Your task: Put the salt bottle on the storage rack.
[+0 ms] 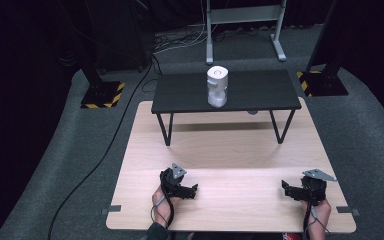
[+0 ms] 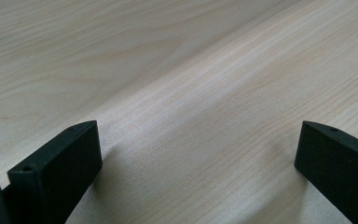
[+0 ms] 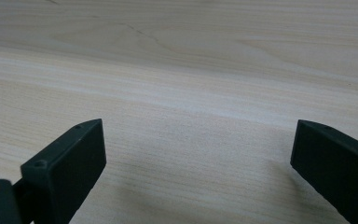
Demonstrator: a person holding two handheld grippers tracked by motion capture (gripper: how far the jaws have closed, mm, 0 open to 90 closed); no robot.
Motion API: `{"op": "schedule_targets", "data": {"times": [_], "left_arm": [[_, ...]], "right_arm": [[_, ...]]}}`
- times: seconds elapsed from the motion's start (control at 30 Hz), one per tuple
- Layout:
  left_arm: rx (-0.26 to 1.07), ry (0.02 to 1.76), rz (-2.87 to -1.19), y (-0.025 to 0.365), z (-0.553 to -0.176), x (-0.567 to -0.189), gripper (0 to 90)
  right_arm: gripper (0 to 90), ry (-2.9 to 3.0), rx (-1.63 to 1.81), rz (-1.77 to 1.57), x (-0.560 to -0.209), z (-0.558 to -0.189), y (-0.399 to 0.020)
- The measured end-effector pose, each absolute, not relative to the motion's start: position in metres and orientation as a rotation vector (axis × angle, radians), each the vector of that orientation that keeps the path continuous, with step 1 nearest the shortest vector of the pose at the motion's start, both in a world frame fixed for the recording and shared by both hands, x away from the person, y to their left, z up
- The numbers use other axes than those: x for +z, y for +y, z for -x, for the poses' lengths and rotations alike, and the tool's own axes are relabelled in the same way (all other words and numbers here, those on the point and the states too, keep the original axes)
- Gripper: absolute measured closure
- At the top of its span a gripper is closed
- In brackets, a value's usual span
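Note:
A white cylindrical device (image 1: 216, 86) stands upright on a small black table (image 1: 260, 95) at the far side of the light wooden board (image 1: 220, 150). My left gripper (image 1: 192, 190) rests low over the near left part of the board, jaws pointing right. In the left gripper view it (image 2: 198, 154) is open, with bare wood between its fingers. My right gripper (image 1: 285, 188) sits at the near right, jaws pointing left. In the right gripper view it (image 3: 198, 149) stands open over bare wood too.
The wooden board lies on grey carpet (image 1: 55, 165). A black cable (image 1: 105, 150) runs across the carpet at left. Two stand bases with yellow-black hazard stripes (image 1: 101, 95) (image 1: 320, 82) flank the black table. A grey metal frame (image 1: 242, 25) stands behind.

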State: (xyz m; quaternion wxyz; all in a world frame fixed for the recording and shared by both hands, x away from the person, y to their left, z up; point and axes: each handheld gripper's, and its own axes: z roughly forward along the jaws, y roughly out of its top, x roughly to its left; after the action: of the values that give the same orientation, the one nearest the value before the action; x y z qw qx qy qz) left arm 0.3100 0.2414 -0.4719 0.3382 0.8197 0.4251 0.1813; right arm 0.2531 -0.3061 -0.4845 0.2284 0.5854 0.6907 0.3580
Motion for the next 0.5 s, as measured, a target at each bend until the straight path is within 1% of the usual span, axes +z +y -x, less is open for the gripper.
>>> {"op": "schedule_targets", "data": {"times": [0.5], "left_arm": [[0.478,1.118,-2.130,0.2398,-0.3084,-0.4722,0.1]], "right_arm": [[2.0,1.904,0.984,-1.605,-0.4846,-0.2529,-0.3057]]}}
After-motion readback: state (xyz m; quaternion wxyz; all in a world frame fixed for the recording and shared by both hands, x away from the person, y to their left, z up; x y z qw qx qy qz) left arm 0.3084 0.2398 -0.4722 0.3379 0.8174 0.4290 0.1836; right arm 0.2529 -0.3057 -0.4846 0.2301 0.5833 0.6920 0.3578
